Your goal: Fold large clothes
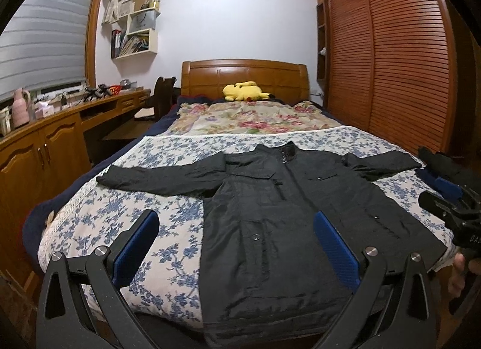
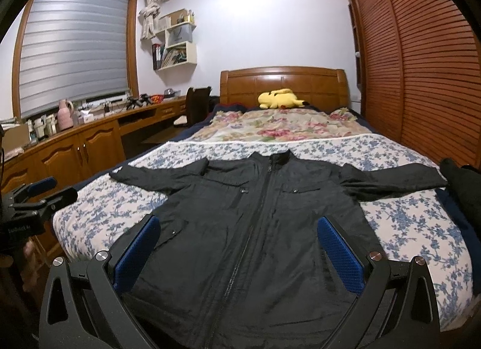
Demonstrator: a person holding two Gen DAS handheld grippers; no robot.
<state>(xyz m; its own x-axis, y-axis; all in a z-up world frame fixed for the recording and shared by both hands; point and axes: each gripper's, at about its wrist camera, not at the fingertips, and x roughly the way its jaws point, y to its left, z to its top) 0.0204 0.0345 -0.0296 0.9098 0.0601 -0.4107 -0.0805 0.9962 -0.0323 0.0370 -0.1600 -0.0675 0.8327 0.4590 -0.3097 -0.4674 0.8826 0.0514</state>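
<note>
Bed (image 1: 126, 228) fills the room; the jacket (image 2: 240, 228) lies flat across its foot end, sleeves out. My left gripper (image 1: 236, 246) and right gripper (image 2: 239, 246) hang wide open, empty. The slippery cloth may slide out if I pinch too little.

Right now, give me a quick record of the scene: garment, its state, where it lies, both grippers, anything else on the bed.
garment: black jacket
state: flat, front up, closed, sleeves spread, unfolded
surface: bed, floral cover
left gripper: jaws open, above hem, empty
right gripper: jaws open, above hem, empty
other: yellow plush by headboard; dark cloth at right edge
</note>
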